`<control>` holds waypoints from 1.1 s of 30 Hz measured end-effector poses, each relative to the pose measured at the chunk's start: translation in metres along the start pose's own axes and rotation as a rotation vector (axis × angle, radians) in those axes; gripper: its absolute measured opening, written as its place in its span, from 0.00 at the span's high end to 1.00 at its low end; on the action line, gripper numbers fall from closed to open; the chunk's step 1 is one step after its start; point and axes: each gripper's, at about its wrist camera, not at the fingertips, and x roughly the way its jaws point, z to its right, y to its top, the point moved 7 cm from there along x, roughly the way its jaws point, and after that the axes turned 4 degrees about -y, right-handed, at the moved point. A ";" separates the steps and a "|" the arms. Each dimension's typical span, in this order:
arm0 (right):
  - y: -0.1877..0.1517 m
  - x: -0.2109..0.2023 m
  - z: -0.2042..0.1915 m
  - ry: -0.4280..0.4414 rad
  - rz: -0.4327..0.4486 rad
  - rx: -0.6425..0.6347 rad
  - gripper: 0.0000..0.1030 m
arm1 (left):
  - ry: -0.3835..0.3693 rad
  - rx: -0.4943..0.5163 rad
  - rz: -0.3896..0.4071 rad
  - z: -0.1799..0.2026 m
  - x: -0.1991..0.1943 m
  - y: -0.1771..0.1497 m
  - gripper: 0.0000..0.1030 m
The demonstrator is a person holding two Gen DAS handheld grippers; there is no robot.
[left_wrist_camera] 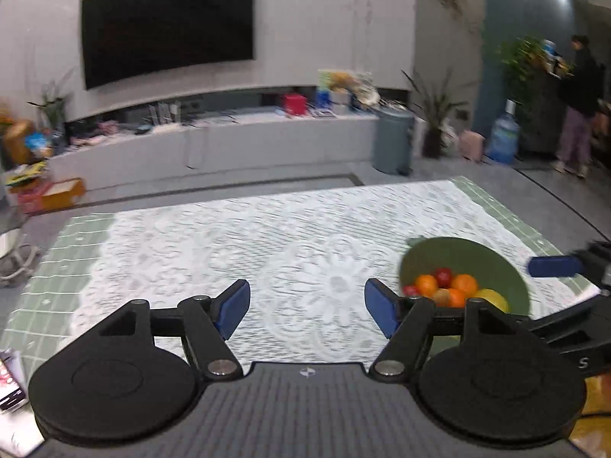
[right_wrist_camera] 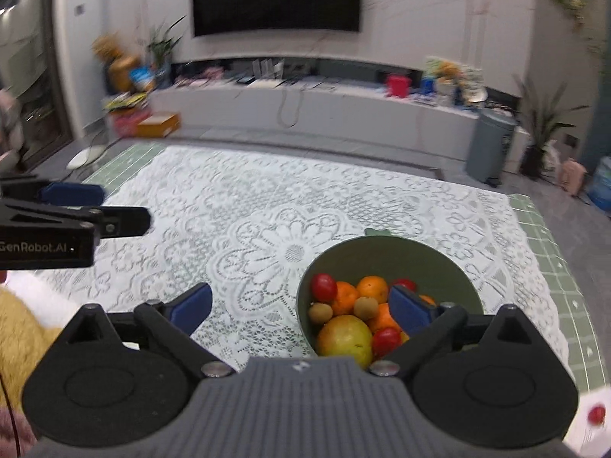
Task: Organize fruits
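A green bowl (right_wrist_camera: 401,259) stands on the lace tablecloth (right_wrist_camera: 248,210) and holds several fruits: oranges (right_wrist_camera: 372,288), red round fruits (right_wrist_camera: 322,286), small brown fruits (right_wrist_camera: 319,313) and a large yellow-green fruit (right_wrist_camera: 345,337). My right gripper (right_wrist_camera: 301,307) is open and empty, its right finger over the bowl's near side. My left gripper (left_wrist_camera: 307,311) is open and empty above the cloth, left of the bowl (left_wrist_camera: 462,255). The left gripper also shows at the left of the right wrist view (right_wrist_camera: 76,210). The right gripper's blue fingertip (left_wrist_camera: 553,265) shows in the left wrist view.
The table has a green tiled cloth (left_wrist_camera: 65,236) under the lace. A red fruit picture or object (right_wrist_camera: 595,414) lies at the near right corner. A TV (left_wrist_camera: 168,24), a low cabinet (left_wrist_camera: 229,141), a bin (left_wrist_camera: 393,141), plants and a standing person (left_wrist_camera: 578,103) are beyond the table.
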 end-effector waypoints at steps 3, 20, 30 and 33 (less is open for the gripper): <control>-0.008 -0.007 -0.008 -0.069 0.050 0.028 0.06 | 0.036 -0.002 0.025 -0.006 -0.008 -0.007 0.21; -0.059 0.004 -0.033 -0.185 0.038 0.032 0.04 | 0.126 0.033 -0.048 -0.009 0.000 -0.052 0.16; -0.065 0.025 -0.029 -0.182 -0.017 0.072 0.04 | 0.130 0.012 -0.128 -0.013 0.017 -0.067 0.16; -0.065 0.027 -0.027 -0.175 -0.023 0.092 0.04 | 0.137 0.017 -0.140 -0.015 0.018 -0.070 0.16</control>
